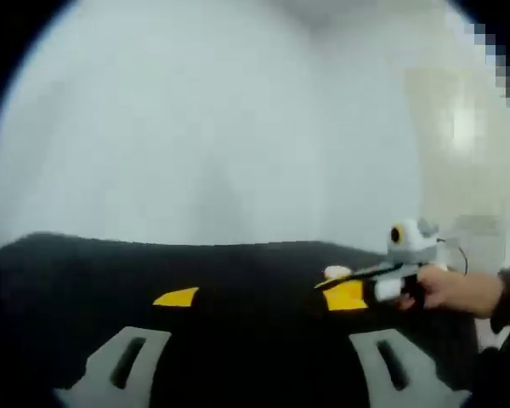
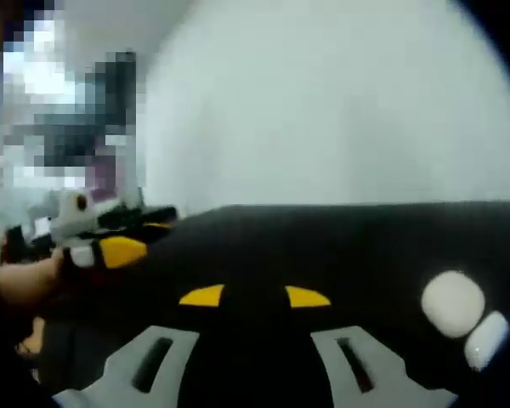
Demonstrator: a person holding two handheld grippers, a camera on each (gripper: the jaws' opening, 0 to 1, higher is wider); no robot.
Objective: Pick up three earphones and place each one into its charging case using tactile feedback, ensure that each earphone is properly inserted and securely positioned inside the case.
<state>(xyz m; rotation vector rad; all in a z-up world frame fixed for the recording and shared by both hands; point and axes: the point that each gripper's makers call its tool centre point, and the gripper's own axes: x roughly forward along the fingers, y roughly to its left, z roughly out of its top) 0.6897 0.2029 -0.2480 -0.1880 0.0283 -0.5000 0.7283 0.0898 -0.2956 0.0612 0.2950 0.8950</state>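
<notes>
My left gripper (image 1: pixel 262 296) is open above the black table (image 1: pixel 238 263), its yellow fingertips (image 1: pixel 177 297) wide apart with nothing between them. A small white thing (image 1: pixel 336 272), too blurred to name, lies beyond its right tip. My right gripper (image 1: pixel 391 270) comes in from the right, held by a hand (image 1: pixel 450 289). In the right gripper view the right gripper (image 2: pixel 255 296) is open and empty. A round white charging case (image 2: pixel 452 302) sits on the table at the right, with a smaller white piece (image 2: pixel 486 340) beside it. The left gripper (image 2: pixel 110 234) is at the left.
A plain white wall (image 1: pixel 204 127) stands behind the black table's far edge (image 2: pixel 340 206). A hand (image 2: pixel 25 276) holds the left gripper at the table's left end. Both views are blurred.
</notes>
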